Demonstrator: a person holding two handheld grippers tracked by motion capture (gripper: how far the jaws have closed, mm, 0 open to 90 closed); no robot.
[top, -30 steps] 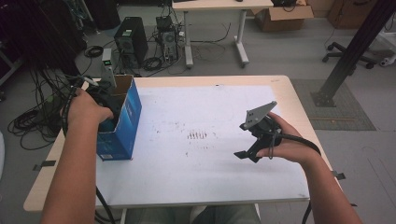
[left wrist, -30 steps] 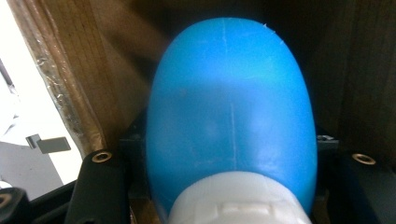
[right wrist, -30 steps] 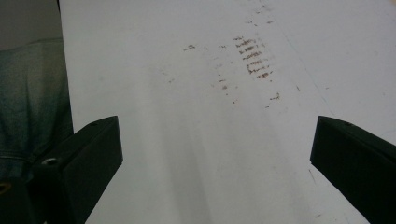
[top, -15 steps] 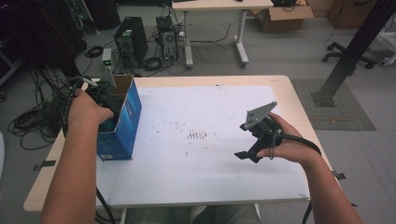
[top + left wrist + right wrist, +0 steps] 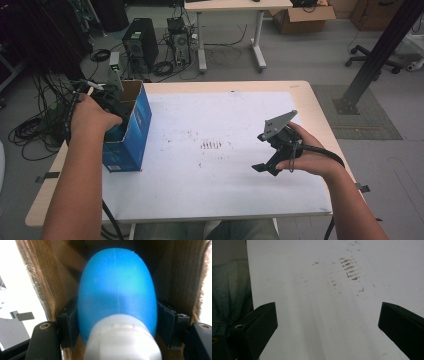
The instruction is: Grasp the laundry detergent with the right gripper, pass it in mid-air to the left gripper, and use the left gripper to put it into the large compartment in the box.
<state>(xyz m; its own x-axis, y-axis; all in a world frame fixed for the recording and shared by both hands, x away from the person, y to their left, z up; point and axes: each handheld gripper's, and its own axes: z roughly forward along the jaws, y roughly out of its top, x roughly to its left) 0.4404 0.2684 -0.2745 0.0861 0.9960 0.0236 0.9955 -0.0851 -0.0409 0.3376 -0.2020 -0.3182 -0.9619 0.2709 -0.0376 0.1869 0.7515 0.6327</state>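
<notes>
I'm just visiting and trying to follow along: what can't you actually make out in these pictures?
- High view: the left tool's tips are sunk in the blue box, hidden by hand and box wall.
- Left gripper view: the blue bottle sits too close and blurred; its white cap is cut by the bottom edge, any label unreadable, and pad contact unclear.
- Right gripper view: the right tool stands open over the white table sheet; its brown marks are too small to read.

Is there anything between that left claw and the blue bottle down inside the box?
Nothing visible. In the left gripper view the blue bottle sits right between the left gripper's jaws, which have just been opening. The cardboard box walls stand close on both sides, outside the jaws.
</notes>
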